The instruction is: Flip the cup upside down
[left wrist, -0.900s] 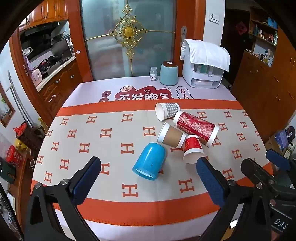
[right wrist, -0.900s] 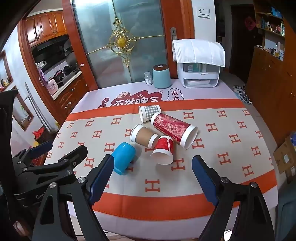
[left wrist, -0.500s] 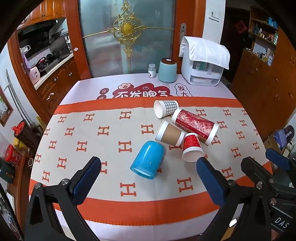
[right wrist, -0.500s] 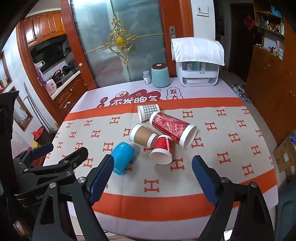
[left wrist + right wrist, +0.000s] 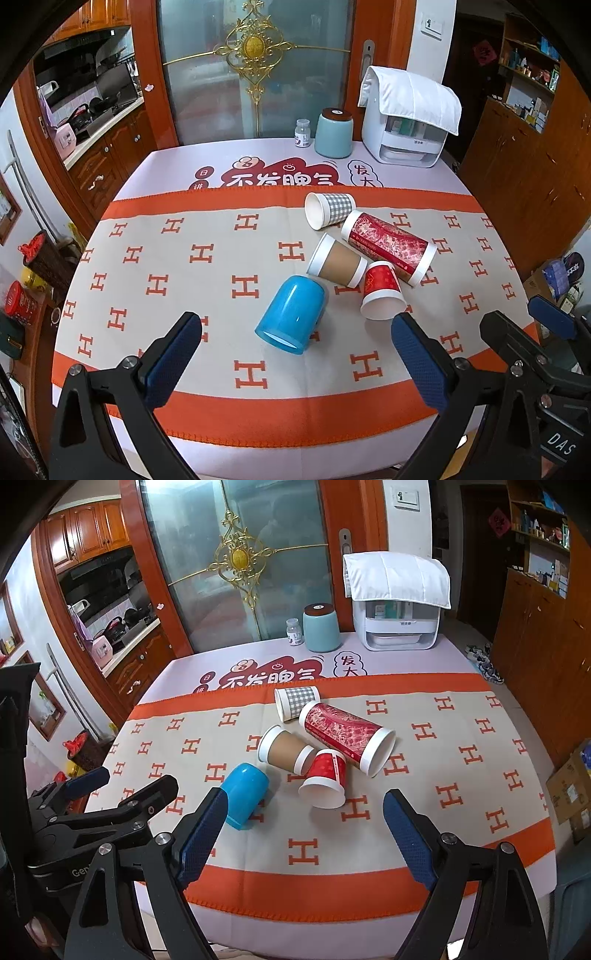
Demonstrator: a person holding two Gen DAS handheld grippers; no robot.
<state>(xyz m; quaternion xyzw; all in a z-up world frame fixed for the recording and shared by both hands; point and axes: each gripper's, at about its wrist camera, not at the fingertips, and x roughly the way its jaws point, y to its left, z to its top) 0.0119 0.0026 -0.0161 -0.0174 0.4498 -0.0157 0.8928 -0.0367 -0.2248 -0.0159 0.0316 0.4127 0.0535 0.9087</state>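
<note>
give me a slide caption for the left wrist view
Open left gripper hovering before five cups lying on their sides, blue cup nearest.

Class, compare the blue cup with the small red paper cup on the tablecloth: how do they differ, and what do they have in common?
The blue cup is plain, glossy and one colour; the small red paper cup is patterned with a white rim. The blue cup looks wider and lies apart at the cluster's near-left edge; the red cup touches the brown sleeve cup. Both lie on their sides, mouths toward the cameras, ungripped.
</note>
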